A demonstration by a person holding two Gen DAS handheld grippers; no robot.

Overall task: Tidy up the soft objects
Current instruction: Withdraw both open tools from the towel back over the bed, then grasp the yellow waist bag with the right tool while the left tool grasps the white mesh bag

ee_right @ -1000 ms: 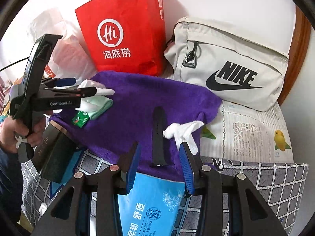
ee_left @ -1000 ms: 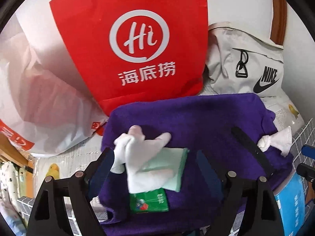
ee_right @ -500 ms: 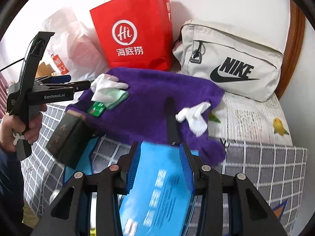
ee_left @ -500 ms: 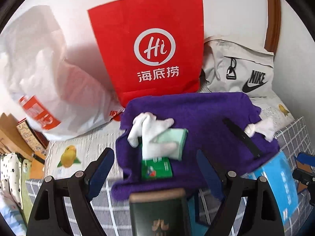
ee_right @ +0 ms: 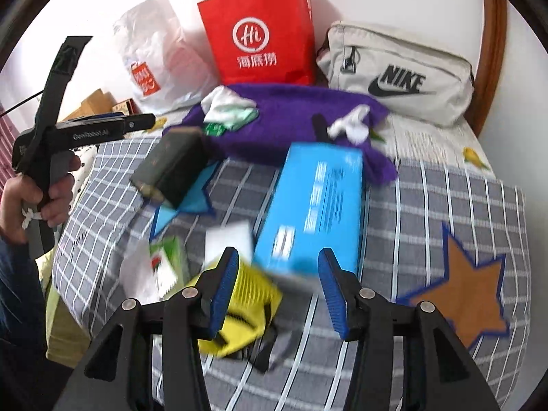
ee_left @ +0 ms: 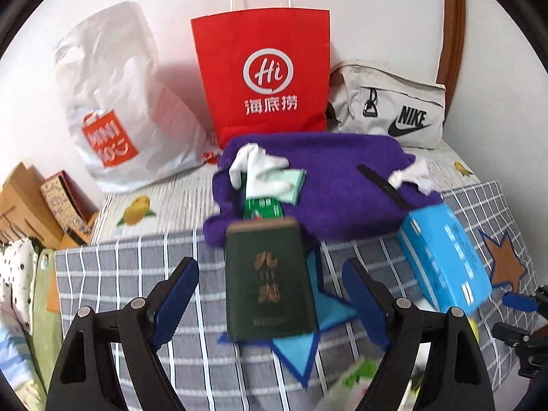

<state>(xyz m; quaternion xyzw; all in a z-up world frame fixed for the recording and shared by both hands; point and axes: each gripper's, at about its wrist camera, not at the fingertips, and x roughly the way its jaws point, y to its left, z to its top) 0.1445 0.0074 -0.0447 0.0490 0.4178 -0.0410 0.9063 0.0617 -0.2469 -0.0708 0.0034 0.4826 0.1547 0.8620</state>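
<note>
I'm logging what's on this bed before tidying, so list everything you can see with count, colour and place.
Paper bag: 1, red, against the wall, behind the towel.
Plastic bag: 1, white with orange print, left of the paper bag.
Nike pouch: 1, beige, right of the paper bag.
Towel: 1, purple, in front of the bags.
White gloves: 2, one at each end of the towel.
Green cloth: 1, under the left glove.
Black strap: 1, on the towel.
Book: 1, dark green, at the towel's front edge.
Blue pack: 1, on the checked cover.
Yellow item: 1, blurred, nearest the camera.
Left gripper: open, empty.
Right gripper: open, empty.
</note>
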